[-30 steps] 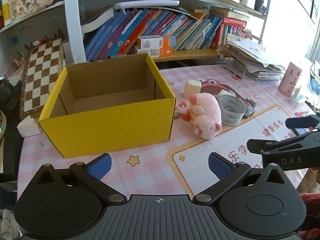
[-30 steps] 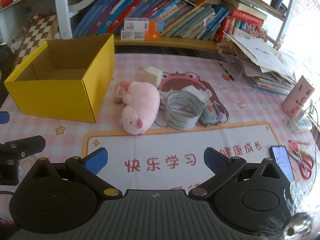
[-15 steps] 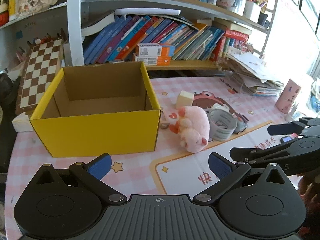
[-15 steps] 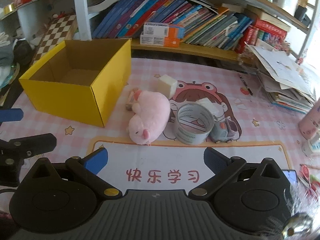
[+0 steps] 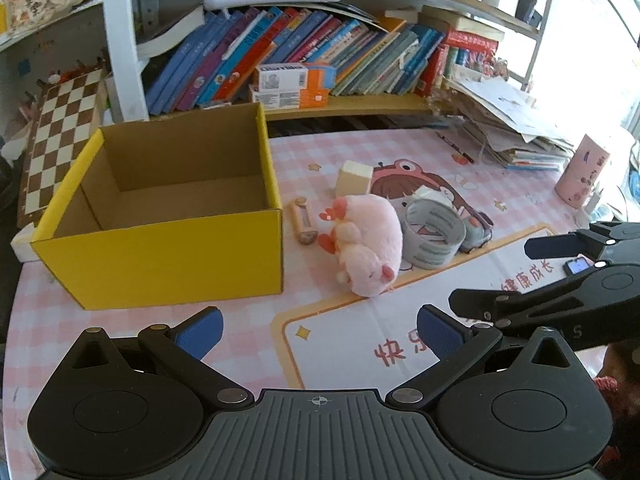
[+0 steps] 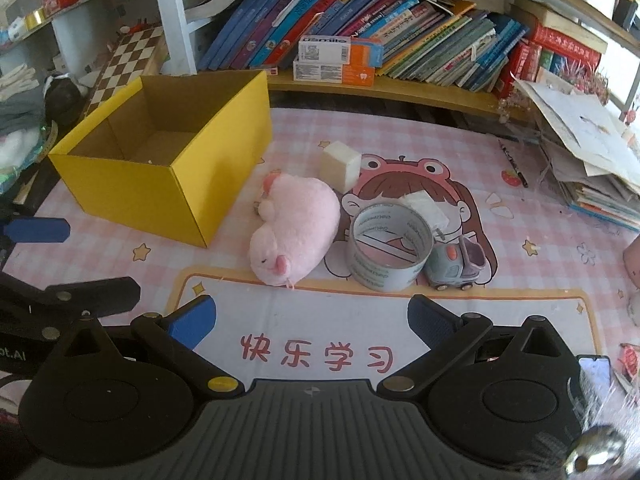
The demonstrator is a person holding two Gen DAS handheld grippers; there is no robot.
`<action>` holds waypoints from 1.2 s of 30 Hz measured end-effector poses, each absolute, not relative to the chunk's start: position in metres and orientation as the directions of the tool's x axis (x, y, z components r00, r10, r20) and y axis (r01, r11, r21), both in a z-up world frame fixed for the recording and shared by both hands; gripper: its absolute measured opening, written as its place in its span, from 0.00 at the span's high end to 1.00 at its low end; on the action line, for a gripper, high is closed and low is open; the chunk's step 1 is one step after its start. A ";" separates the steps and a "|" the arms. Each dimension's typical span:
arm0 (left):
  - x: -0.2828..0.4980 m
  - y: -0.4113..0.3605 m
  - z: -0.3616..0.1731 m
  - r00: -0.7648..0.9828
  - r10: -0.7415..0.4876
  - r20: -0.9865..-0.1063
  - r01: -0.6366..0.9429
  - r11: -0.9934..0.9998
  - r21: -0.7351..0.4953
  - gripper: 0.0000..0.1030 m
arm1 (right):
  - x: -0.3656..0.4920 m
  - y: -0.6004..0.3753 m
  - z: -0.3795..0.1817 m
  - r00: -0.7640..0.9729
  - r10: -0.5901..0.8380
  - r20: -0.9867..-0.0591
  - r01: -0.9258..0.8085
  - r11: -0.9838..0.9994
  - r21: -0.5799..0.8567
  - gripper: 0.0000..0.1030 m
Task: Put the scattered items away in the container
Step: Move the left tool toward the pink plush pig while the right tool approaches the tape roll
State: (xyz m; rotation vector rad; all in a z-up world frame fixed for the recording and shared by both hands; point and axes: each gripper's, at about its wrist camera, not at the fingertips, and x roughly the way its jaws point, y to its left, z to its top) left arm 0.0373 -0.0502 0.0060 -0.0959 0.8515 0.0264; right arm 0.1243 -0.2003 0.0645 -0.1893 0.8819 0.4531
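Observation:
An empty yellow cardboard box (image 5: pixel 180 256) (image 6: pixel 132 184) stands open on the pink checked table. Right of it lie a pink plush pig (image 5: pixel 370 242) (image 6: pixel 294 228), a grey tape roll (image 5: pixel 432 232) (image 6: pixel 390 250), a small grey toy car (image 6: pixel 454 266), a cream block (image 5: pixel 352 178) (image 6: pixel 340 164), a white flat piece (image 6: pixel 426 206) and a small wooden item (image 5: pixel 302 220). My left gripper (image 5: pixel 318 330) is open and empty, short of the box and pig. My right gripper (image 6: pixel 312 320) is open and empty, in front of the pig and tape roll.
A bookshelf (image 6: pixel 400 60) full of books runs along the back. A chessboard (image 5: pixel 60 140) leans at the back left. A paper pile (image 6: pixel 580 152) sits at the right, with a pink cup (image 5: pixel 582 176) and a phone (image 6: pixel 596 370) near the front right.
Both grippers have pulled back and risen a little, so box and items now appear farther off and more centred. Nothing on the table has moved. Both grippers stay open.

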 end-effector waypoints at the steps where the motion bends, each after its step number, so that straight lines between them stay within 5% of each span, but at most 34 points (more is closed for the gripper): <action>1: 0.038 -0.052 0.006 0.658 -0.016 -0.753 -0.056 0.996 -0.070 0.00 | 0.125 -0.202 0.064 0.552 0.300 -0.778 -0.451 0.892 0.024 0.00; 26: 0.089 -0.093 0.006 0.712 -0.022 -0.702 0.086 0.995 0.056 0.01 | 0.161 -0.253 0.048 0.574 0.255 -0.778 -0.327 0.942 0.068 0.07; 32: 0.110 -0.088 0.002 0.704 -0.004 -0.710 0.058 0.997 0.052 0.11 | 0.172 -0.265 0.050 0.616 0.250 -0.747 -0.315 0.947 0.058 0.07; 36: 0.124 -0.098 -0.006 0.689 -0.018 -0.724 0.090 0.994 0.061 0.18 | 0.183 -0.271 0.048 0.635 0.250 -0.731 -0.320 0.946 0.045 0.16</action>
